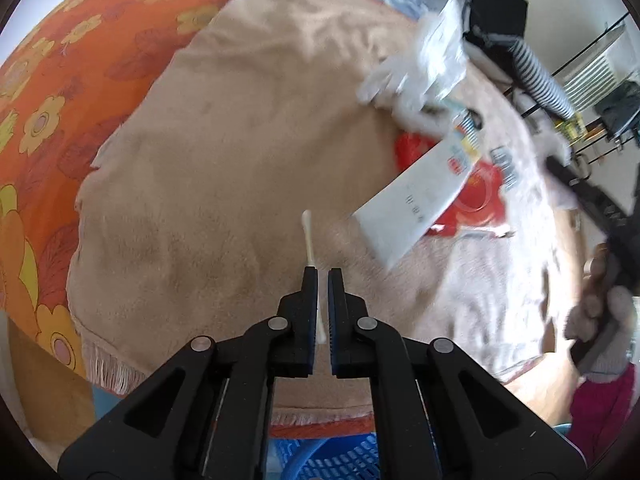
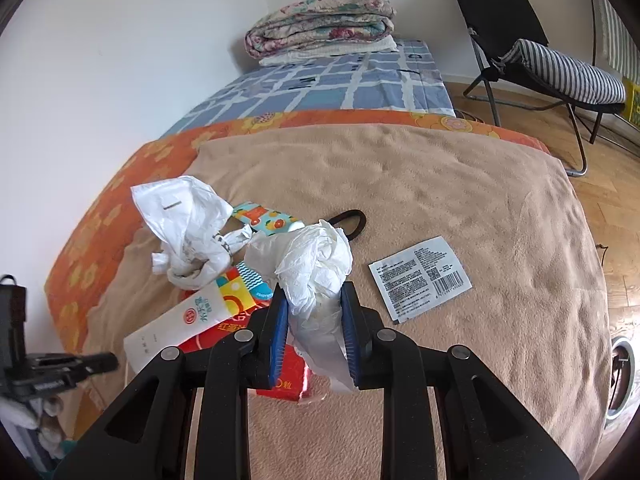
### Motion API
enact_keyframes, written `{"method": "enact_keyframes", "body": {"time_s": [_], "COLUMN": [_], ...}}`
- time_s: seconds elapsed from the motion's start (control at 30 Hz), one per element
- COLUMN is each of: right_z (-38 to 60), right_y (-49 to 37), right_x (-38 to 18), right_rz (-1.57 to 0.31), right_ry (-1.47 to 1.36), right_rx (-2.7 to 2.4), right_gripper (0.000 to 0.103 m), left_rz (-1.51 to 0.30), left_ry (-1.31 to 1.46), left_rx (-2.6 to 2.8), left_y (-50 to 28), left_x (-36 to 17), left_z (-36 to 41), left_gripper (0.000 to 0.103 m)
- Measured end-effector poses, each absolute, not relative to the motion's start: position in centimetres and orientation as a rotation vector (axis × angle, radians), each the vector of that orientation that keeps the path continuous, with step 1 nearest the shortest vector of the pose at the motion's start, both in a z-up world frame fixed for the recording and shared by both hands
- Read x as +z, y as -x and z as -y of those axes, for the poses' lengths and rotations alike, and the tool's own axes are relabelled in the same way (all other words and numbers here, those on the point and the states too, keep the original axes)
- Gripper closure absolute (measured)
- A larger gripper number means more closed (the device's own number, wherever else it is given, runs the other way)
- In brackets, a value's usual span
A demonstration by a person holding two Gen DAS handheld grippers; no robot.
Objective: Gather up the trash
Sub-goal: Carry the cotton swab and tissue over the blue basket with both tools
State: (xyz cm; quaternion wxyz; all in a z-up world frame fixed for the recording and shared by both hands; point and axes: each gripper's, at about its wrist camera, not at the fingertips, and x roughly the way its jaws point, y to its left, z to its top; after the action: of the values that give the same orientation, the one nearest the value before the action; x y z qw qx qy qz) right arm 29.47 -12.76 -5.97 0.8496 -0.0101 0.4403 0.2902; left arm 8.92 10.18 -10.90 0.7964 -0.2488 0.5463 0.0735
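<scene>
My left gripper (image 1: 322, 271) is shut on a cotton swab (image 1: 308, 236) that sticks out past the fingertips, above the tan blanket (image 1: 240, 160). My right gripper (image 2: 314, 292) is shut on a crumpled white tissue wad (image 2: 316, 264) held above the blanket (image 2: 460, 200). More trash lies on the blanket: a crumpled white plastic bag (image 2: 184, 220), a white tube-shaped packet (image 2: 180, 320), a red wrapper (image 2: 288, 376), colourful wrappers (image 2: 264, 216) and a flat white sachet with a barcode (image 2: 420, 276). The left wrist view shows the white packet (image 1: 412, 204) and red wrapper (image 1: 476, 196).
A blue plastic basket (image 1: 332, 460) sits below the left gripper at the bed's edge. A black hair tie (image 2: 352, 220) lies on the blanket. Folded quilts (image 2: 320, 24) rest at the bed's far end. A black folding chair (image 2: 540, 56) stands on the wooden floor at right.
</scene>
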Motion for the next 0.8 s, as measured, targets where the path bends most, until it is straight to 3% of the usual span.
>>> {"method": "enact_keyframes", "body": {"time_s": [0.33,0.8], "right_z": [12.1,13.7], "right_y": [-28.7,-22.8], "right_x": [-5.3,-4.2], "right_rz": [-0.918,-0.928], "right_ry": [0.009,0.018], "right_rx": [0.650,0.751], "right_gripper": [0.080,0.080], "left_rz": [-1.140,-1.016], "left_ry": [0.514,0.489], "left_rx": [0.156,0.096], "left_y": [-9.8,-6.9], "left_x": [-11.5,-6.9], "left_z": [-10.3,-9.4], "left_gripper": [0.103,0.103]}}
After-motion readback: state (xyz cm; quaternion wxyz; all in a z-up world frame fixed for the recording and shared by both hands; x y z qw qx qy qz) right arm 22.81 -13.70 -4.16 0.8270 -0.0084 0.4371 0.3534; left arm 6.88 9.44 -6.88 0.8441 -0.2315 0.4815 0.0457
